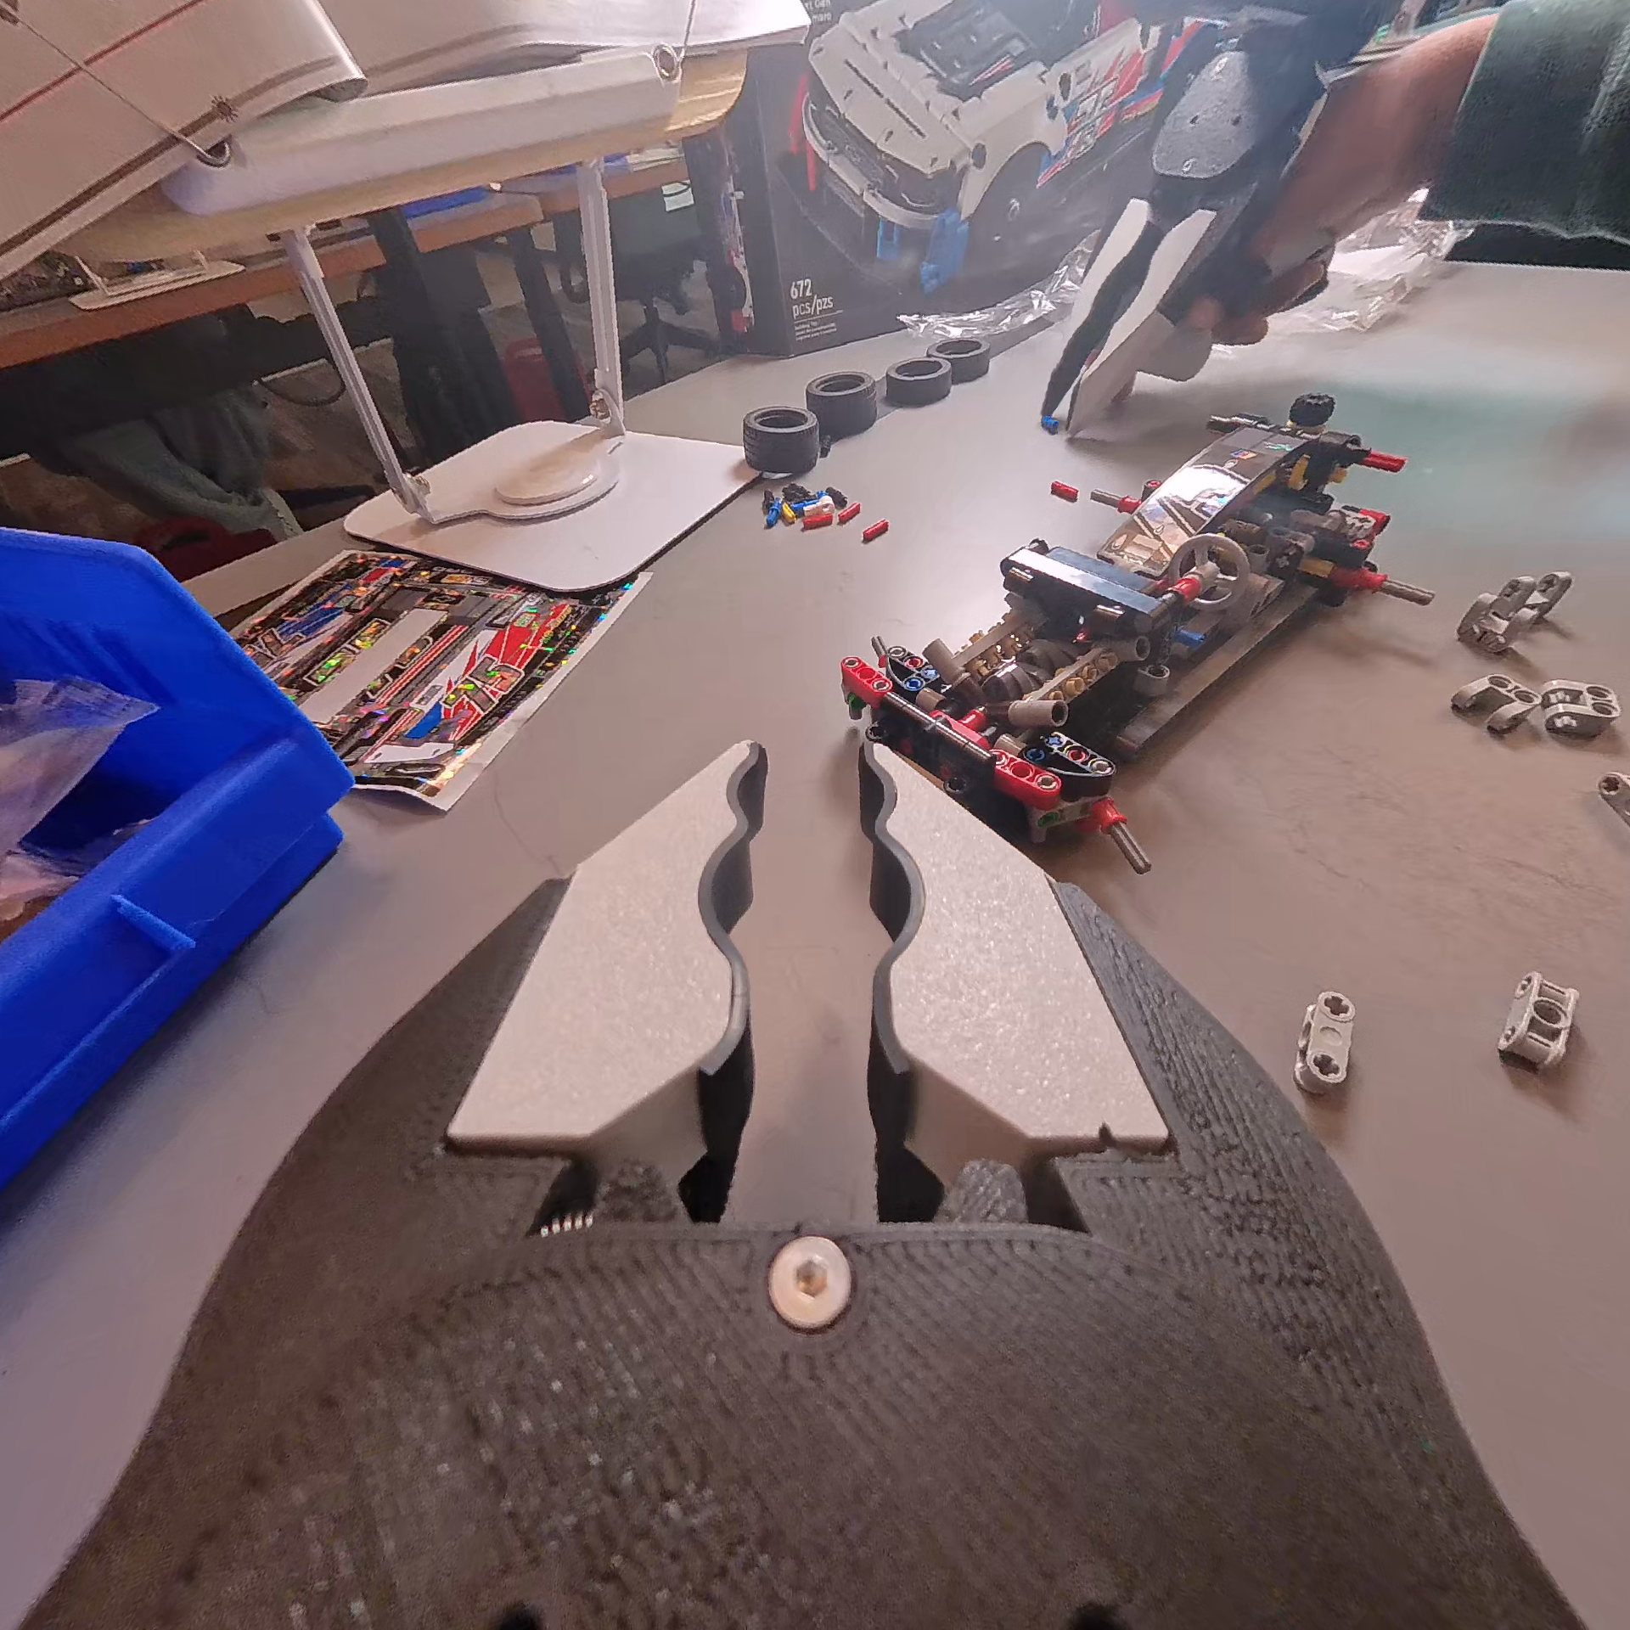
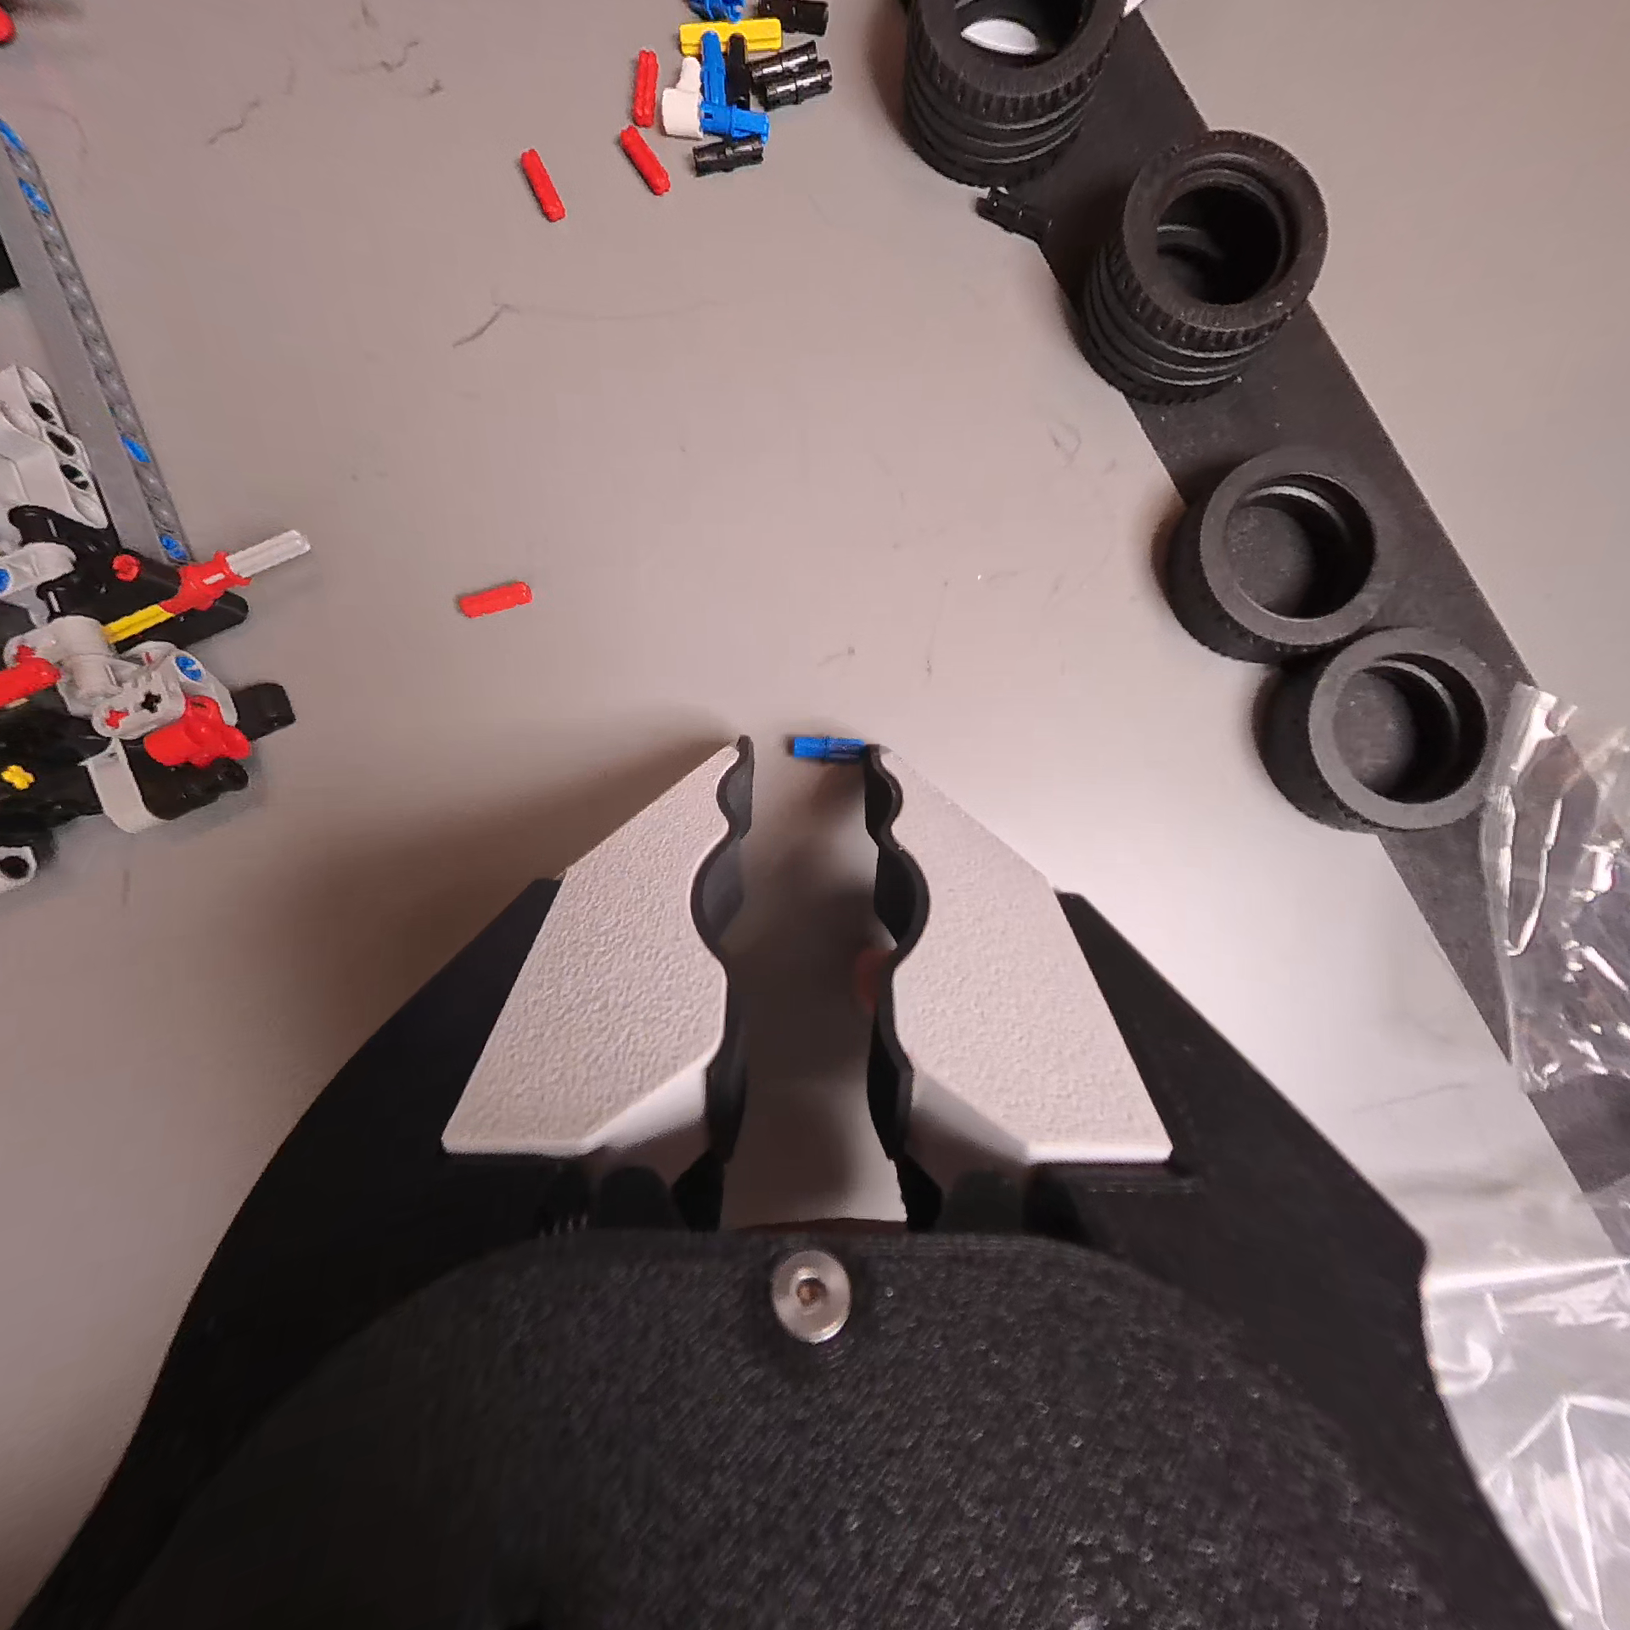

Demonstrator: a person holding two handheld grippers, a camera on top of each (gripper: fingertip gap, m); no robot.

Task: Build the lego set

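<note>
In the left wrist view, the left gripper [image 1: 811, 758] hovers low over the grey table [image 1: 706, 670], its grey fingers apart with nothing between them. Just ahead and to the right lies the partly built lego car chassis [image 1: 1138, 635], black, grey and red, with axles sticking out. A blue plastic bin [image 1: 176, 794] sits close on the left, a shiny sticker sheet [image 1: 432, 661] beside it, and the white base of a stand [image 1: 547, 503] beyond. Four black rubber tyres [image 1: 838, 401] line up near the set's dark box [image 1: 926, 176]. Loose grey connectors [image 1: 1539, 706] are scattered to the right. Farther off, the right gripper [image 1: 1063, 423] points down at the table.

In the right wrist view, the right gripper [image 2: 807, 750] has its fingers apart; a small blue pin [image 2: 825, 748] lies on the table at the tips, touching the right-hand one, not clamped. A heap of small coloured pins [image 2: 732, 88] lies ahead, and crinkled clear plastic [image 2: 1561, 882] at right.
</note>
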